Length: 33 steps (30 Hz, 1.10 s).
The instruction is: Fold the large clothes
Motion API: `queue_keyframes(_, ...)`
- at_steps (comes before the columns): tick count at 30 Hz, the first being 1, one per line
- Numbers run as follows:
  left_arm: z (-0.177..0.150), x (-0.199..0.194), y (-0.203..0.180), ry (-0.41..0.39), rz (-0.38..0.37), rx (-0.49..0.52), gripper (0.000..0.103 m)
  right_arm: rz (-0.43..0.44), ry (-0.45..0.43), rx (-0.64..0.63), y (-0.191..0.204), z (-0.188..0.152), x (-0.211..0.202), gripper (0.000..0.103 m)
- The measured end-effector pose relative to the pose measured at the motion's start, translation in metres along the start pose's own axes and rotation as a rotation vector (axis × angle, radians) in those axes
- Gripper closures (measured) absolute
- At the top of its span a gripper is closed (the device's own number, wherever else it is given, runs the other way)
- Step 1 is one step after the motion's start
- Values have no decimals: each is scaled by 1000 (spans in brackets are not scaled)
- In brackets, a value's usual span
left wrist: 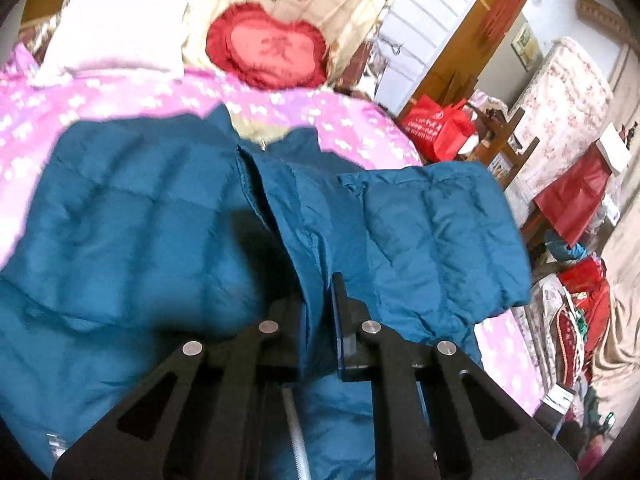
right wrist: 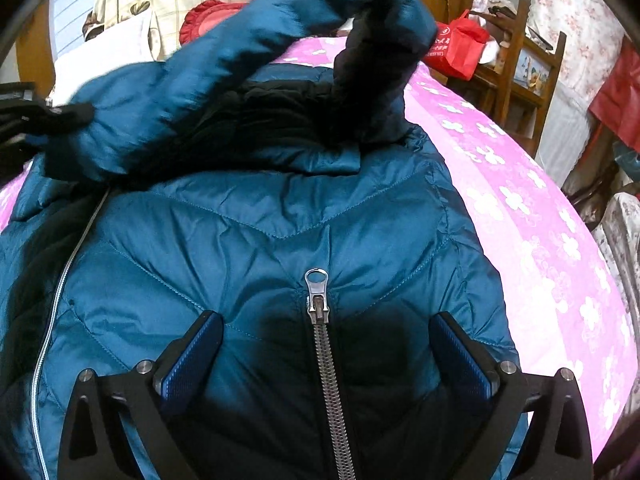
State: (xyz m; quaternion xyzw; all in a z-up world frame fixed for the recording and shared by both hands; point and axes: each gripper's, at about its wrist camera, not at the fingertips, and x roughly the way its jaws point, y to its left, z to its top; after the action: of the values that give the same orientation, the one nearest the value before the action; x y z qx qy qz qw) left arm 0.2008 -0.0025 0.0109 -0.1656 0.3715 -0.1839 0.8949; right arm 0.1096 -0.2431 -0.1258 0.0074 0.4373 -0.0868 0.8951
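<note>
Left tool (left wrist: 320, 308) nearest lens, jaws clenched on fold of teal puffer jacket (left wrist: 140, 240) fabric, sleeve (left wrist: 432, 240) draped off to right of it. Right tool (right wrist: 326, 344) released, jaws spread wide, hovering over jacket front with metal zipper pull (right wrist: 317, 296) between blue pads (right wrist: 192, 356); whether pads touch fabric, cannot tell. Jacket lies spread on bed with pink flowered sheet (right wrist: 520, 208); sleeve lifted, arching over collar in right view. Red heart cushion (left wrist: 266, 54) and white pillow (left wrist: 120, 28) at head of bed. Red bag (left wrist: 438, 126) beside bed.
</note>
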Motion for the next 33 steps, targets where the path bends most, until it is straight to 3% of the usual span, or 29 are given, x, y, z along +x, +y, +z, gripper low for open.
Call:
queue_keyframes(6,9,-33,25,-37,82,93,96,1,0,1,1,-1,0,0)
queue_keyframes(11,11,-54,85,-57,161,28,97,6,0,4,-1,0,0,0)
queue_keyframes(14,7,-51,121,-19,186,-32,96,2,0,1,0,0,1,0)
queue_keyframes(18,-1,-42,134,22,242,-49,84,1,0,0,0,0,1,0)
queue_keyframes(20,-1,-53,132,-31,252,-62,78,4,1,2,0,0,1,0)
queue_keyframes(22,3,-72,124,-138,317,-70,53,14,6,9,-2,-1,1,0)
queue_keyframes(24,6,-83,110,-218,341,-69,38,29,14,19,-5,0,2,0)
queue_keyframes(26,9,-80,93,-242,351,-25,36,36,20,23,-7,0,3,0)
queue_keyframes(28,9,-51,74,-179,362,62,36,36,22,23,-7,1,3,0)
queue_keyframes(30,6,-19,75,-84,360,82,37,36,21,22,-7,1,3,0)
queue_keyframes(33,-7,22,96,9,503,62,37,43,19,21,-7,1,3,0)
